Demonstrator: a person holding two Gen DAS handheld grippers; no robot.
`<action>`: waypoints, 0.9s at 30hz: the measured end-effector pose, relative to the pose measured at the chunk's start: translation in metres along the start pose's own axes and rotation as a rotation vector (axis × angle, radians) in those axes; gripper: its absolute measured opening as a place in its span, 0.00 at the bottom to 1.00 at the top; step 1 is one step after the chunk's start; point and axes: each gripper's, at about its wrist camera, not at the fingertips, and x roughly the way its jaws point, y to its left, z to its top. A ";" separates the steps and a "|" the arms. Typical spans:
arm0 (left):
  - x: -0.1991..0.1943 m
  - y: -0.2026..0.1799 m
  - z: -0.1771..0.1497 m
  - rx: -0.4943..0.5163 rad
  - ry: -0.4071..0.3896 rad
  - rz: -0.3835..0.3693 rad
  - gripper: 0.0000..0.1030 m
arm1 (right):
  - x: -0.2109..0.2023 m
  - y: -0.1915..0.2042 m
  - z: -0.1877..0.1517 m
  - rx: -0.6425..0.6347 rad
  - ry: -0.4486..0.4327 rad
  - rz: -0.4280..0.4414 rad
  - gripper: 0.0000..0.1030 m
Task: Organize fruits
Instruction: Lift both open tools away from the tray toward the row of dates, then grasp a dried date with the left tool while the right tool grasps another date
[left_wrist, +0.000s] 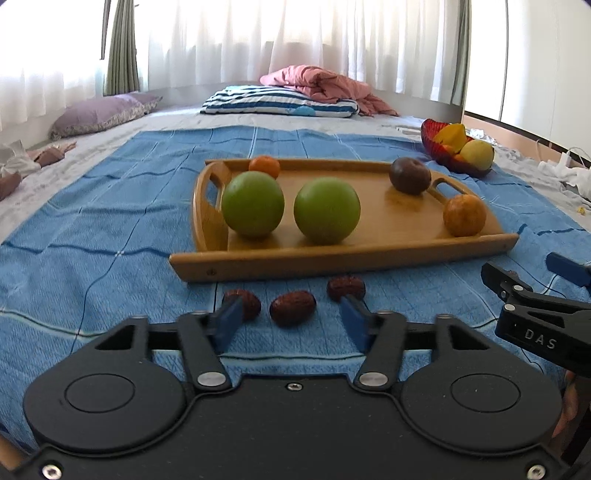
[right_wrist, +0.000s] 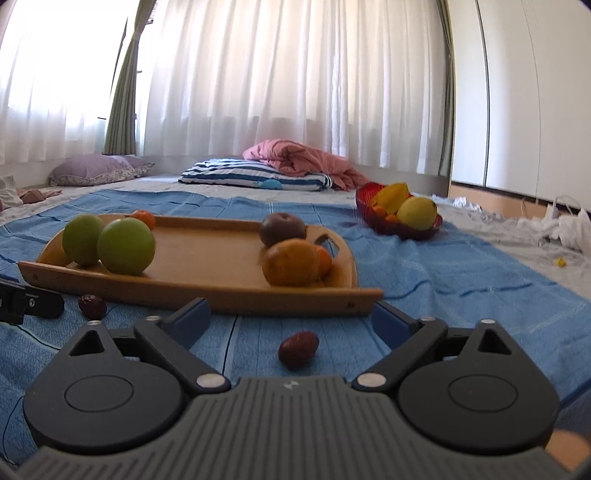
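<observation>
A wooden tray (left_wrist: 388, 221) with cut-out handles lies flat on the blue cloth. In the left wrist view two round green fruits (left_wrist: 253, 204) (left_wrist: 327, 210) sit side by side at its 9 o'clock end, a small orange one (left_wrist: 264, 166) just behind them at 11. A dark purple fruit (left_wrist: 410, 175) rests at 1 o'clock, an orange one (left_wrist: 464, 215) at 3. Three wrinkled red dates (left_wrist: 242, 302) (left_wrist: 291, 307) (left_wrist: 346, 288) lie on the cloth just off the tray's 6 o'clock edge. A red bowl (left_wrist: 432, 138) of yellow and orange fruit stands well apart at 2 o'clock.
</observation>
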 end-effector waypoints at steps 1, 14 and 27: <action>0.001 0.001 -0.001 -0.003 0.003 -0.001 0.46 | 0.001 0.000 -0.002 0.009 0.007 0.003 0.88; 0.011 0.001 -0.001 -0.047 0.012 -0.011 0.43 | 0.007 0.007 -0.010 0.051 0.084 -0.021 0.55; 0.021 -0.004 0.000 -0.062 0.016 0.026 0.31 | 0.015 0.004 -0.010 0.076 0.110 -0.041 0.42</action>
